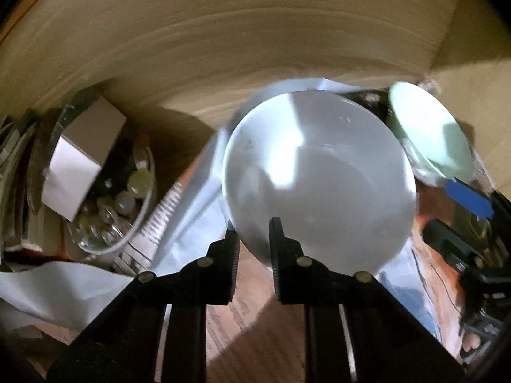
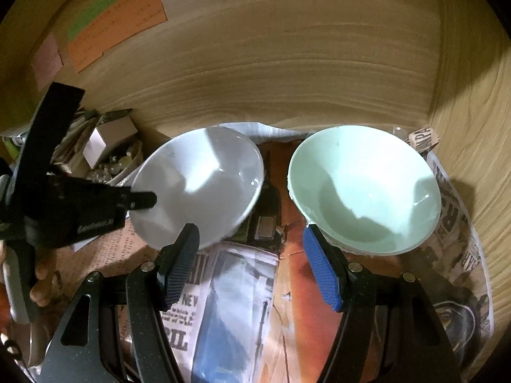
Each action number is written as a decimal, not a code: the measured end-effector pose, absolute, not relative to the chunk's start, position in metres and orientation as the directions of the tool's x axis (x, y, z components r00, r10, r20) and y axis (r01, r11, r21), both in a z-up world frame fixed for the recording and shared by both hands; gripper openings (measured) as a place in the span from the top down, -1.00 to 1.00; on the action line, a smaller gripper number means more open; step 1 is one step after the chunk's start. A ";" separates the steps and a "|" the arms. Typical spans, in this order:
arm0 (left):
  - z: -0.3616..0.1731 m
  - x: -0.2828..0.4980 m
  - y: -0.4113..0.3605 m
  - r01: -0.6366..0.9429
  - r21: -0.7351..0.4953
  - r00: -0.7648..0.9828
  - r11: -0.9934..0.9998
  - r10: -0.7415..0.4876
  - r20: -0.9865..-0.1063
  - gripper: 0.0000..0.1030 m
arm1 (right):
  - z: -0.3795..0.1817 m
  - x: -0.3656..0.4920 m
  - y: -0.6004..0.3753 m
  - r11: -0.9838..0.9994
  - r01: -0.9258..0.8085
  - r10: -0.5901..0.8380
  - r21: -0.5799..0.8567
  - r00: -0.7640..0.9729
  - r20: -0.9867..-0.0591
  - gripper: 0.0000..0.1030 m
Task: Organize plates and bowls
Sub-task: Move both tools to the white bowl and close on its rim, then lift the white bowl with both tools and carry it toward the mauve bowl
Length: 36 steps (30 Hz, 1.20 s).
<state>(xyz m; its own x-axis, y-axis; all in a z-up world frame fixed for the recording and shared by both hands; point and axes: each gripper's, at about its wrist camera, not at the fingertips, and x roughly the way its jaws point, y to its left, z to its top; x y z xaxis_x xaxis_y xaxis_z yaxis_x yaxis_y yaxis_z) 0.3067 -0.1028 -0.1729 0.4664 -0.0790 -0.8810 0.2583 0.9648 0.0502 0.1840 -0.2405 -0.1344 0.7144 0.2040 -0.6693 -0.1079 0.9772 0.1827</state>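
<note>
The left gripper sits nearest the left wrist camera, its two black fingers clamped on the near rim of the white bowl, one finger inside the bowl and one outside. The jaws are nearly closed, with only the bowl wall between them. In the right wrist view the same gripper enters from the left and pinches the left rim of the white bowl.

The right gripper stands half open and holds nothing. Its blue-padded fingers point at the gap between the two bowls; the right finger's tip lies just beside the near-left rim of the pale green bowl, and contact cannot be confirmed.

The white bowl sits left of the green bowl, the two near each other but apart. Both rest on printed newspaper spread inside a wooden cabinet. The green bowl appears to the right of the white bowl in the left wrist view.

Far left, a glass bowl holds small items and a cardboard box. Coloured paper notes are stuck on the back wall, upper left.
</note>
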 end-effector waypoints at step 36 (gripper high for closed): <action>-0.125 0.221 -0.078 0.298 -0.001 0.513 0.955 -0.161 -0.843 0.66 | -0.113 0.149 -0.218 0.967 -0.178 0.256 0.184 0.695 -0.672 0.74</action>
